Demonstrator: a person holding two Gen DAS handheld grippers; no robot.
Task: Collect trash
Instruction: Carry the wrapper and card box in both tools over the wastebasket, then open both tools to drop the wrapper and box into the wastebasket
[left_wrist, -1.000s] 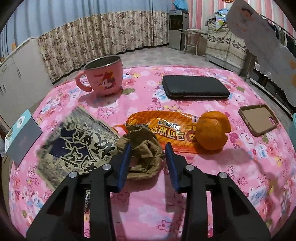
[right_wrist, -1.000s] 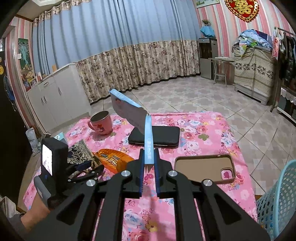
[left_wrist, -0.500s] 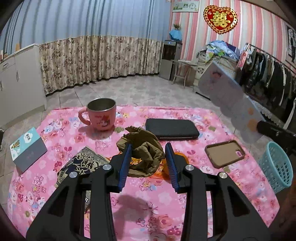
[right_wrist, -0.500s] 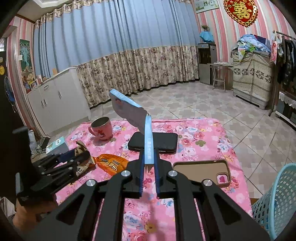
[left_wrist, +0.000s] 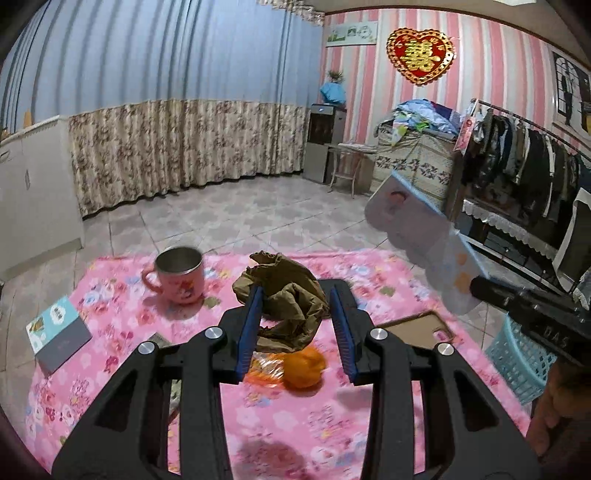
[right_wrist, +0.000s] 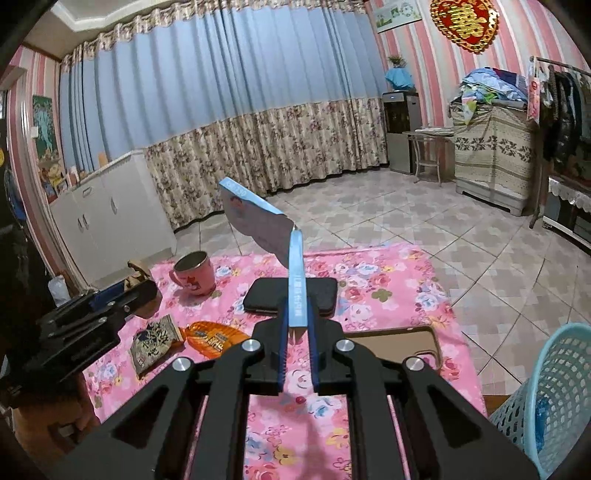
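My left gripper (left_wrist: 295, 317) is shut on a crumpled brown paper bag (left_wrist: 284, 291), held up in the air over the pink floral table (left_wrist: 295, 417). Below it lie an orange snack wrapper (left_wrist: 264, 369) and an orange peel (left_wrist: 304, 365). My right gripper (right_wrist: 297, 339) is shut on a flattened light-blue carton (right_wrist: 258, 221), which sticks up and away from the fingers; the same carton (left_wrist: 421, 240) shows at the right of the left wrist view. A light-blue mesh basket (right_wrist: 550, 398) stands on the floor right of the table. A black patterned wrapper (right_wrist: 153, 341) lies on the cloth.
On the table stand a pink mug (left_wrist: 177, 275), a black case (right_wrist: 291, 297), a tan phone case (right_wrist: 399, 345) and a small grey-and-teal box (left_wrist: 57, 334). White cabinets (right_wrist: 107, 221) line the left wall; tiled floor lies beyond the table.
My left gripper has lifted the brown bag off the table and tilted up, so the table now sits lower in its view. The right gripper has shifted slightly, still holding the carton.
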